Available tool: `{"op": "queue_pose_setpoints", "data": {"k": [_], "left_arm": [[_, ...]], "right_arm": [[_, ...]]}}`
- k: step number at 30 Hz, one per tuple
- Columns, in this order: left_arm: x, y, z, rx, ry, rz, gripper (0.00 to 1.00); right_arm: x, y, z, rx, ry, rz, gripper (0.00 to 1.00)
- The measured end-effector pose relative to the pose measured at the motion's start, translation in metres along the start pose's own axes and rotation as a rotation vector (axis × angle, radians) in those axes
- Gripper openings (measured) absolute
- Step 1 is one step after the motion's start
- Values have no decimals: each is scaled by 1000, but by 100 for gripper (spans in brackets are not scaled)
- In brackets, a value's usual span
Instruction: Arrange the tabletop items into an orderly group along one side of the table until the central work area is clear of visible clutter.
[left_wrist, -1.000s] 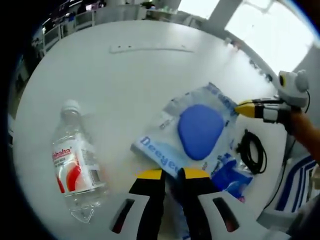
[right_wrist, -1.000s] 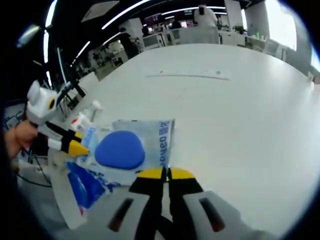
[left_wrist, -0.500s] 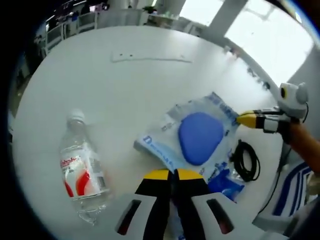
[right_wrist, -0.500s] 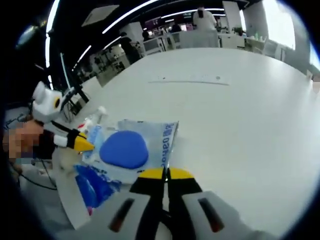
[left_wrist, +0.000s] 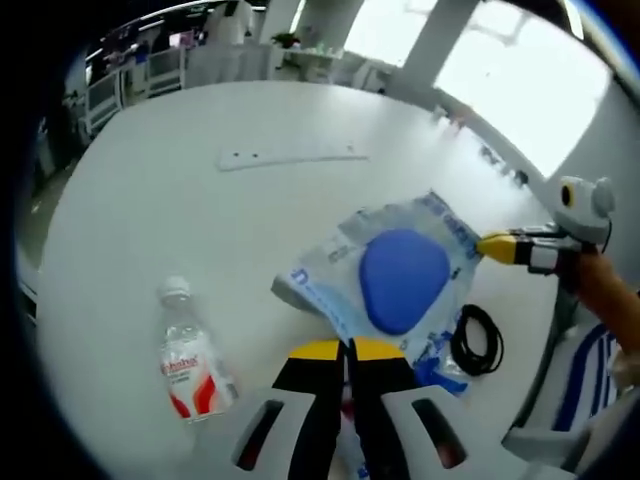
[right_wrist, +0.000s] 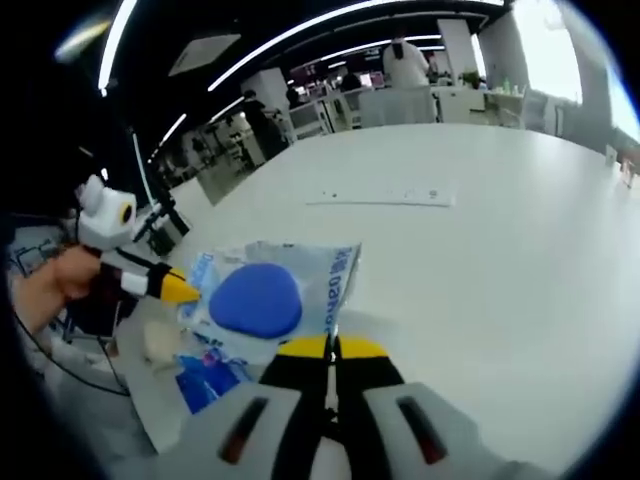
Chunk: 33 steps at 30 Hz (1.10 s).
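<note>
Partly hidden packet (left_wrist: 400, 285) behind left tool (left_wrist: 346, 350)

From my left gripper view, the print on the water bottle's label (left_wrist: 192, 372) is too small to read. My left gripper (left_wrist: 346, 351) covers the near edge of the clear packet (left_wrist: 380, 262), cutting its blue lettering short. In the right gripper view, the blue wrapper (right_wrist: 208, 375) beside the packet is blurred.

Bright windows (left_wrist: 510, 70), ceiling light strips (right_wrist: 330, 15), office desks (right_wrist: 400, 100) behind white table (right_wrist: 500, 250).
</note>
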<state>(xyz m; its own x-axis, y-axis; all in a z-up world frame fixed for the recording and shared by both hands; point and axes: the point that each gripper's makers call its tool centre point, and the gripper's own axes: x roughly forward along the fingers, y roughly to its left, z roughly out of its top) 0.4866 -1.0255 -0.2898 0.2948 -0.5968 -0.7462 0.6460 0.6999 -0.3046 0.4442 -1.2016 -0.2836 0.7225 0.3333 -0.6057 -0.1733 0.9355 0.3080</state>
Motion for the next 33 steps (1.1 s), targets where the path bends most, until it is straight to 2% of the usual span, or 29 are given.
{"op": "queue_pose_setpoints", "data": {"k": [5,8,11,21,28,33], "left_arm": [[-1,-3,20,38,-14,-20,0],[1,-6,34,63,-24,-37,0],[6,-8,41,82,-20,-53,0],[31,-7,49,74,5,-98,0],[44,-5,47,58,30,-112,0],[56,1,38,60,68,-96,0]], "right_arm": [[-9,-2,17,2,-42,-14,0],[-12,-6,22,5,-52,-22,0],[-13,-12,24,6,-59,-33,0],[-8,-27,19,30,-49,-58,0],[2,-38,13,38,-29,-70,0],[10,-41,5,46,-10,-72,0]]}}
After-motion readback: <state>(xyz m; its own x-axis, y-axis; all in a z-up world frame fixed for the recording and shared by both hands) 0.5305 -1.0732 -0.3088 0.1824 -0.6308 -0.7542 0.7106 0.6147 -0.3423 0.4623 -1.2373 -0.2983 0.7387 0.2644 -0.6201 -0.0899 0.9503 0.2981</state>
